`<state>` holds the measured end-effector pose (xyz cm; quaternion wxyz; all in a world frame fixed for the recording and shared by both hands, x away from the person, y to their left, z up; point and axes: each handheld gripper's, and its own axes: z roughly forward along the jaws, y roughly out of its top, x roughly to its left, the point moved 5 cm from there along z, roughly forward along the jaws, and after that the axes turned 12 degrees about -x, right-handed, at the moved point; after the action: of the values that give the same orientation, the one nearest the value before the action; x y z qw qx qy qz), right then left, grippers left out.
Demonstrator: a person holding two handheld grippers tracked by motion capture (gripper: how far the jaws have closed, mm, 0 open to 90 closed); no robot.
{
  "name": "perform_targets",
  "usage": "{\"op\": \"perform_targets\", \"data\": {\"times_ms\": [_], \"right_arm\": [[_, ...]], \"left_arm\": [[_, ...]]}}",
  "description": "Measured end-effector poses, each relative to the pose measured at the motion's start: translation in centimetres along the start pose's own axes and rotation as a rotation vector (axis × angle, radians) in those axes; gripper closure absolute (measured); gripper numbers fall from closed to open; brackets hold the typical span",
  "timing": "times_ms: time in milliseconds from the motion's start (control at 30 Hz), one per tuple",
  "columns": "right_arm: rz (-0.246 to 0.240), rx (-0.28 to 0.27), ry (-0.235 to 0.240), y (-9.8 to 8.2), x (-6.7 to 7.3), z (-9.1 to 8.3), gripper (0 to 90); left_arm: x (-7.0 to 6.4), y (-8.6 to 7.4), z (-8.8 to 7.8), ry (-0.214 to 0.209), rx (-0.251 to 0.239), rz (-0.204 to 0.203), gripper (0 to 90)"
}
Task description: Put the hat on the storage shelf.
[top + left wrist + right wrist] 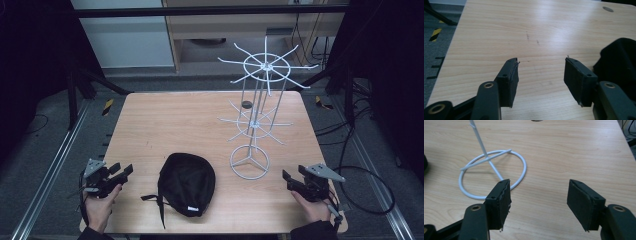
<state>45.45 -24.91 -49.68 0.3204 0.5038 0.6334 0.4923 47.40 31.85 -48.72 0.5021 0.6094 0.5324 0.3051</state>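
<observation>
At the near edge of the table [150,125], the left claw [124,172] and right claw [289,180] both gape wide, holding nothing. Between them lies the black cap [187,182]; just beyond it stands the white wire rack [257,117], toward the right claw.

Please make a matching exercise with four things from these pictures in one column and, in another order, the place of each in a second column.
Places are as seen in the high view.

1. black cap
2. white wire rack
3. left hand-held gripper
4. right hand-held gripper

a. near the table's right front corner, jaws open
b. standing on the right half of the table
c. near the table's left front corner, jaws open
d. lying flat at the front, between the two hands

Pairs: 1-d, 2-b, 3-c, 4-a
</observation>
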Motion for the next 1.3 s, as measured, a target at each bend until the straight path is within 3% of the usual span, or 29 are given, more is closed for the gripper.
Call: {"op": "perform_targets", "data": {"times_ms": [167, 267, 400, 800, 1300], "right_arm": [[-0.008, 0.007, 0.032, 0.0, 0.9, -0.1, 37.9], [-0.024, 0.006, 0.067, 0.1, 2.1, -0.3, 38.9], [-0.033, -0.007, 0.09, 0.5, 3.2, -0.3, 38.9], [-0.095, 0.007, 0.259, 1.2, 9.0, 0.4, 46.6], [-0.1, 0.052, 0.373, 1.4, 14.0, 2.5, 49.6]], "left_arm": [[-1.4, 0.1, -0.4, -0.02, 0.008, 0.041, 46.8], [-2.6, 0.2, -0.8, -0.046, 0.009, 0.063, 45.3], [-3.3, 0.3, -0.9, -0.064, 0.013, 0.069, 44.1], [-6.1, 0.7, -1.1, -0.139, 0.019, 0.088, 49.3], [-8.8, -0.2, -0.3, -0.183, 0.072, 0.153, 50.4]]}}
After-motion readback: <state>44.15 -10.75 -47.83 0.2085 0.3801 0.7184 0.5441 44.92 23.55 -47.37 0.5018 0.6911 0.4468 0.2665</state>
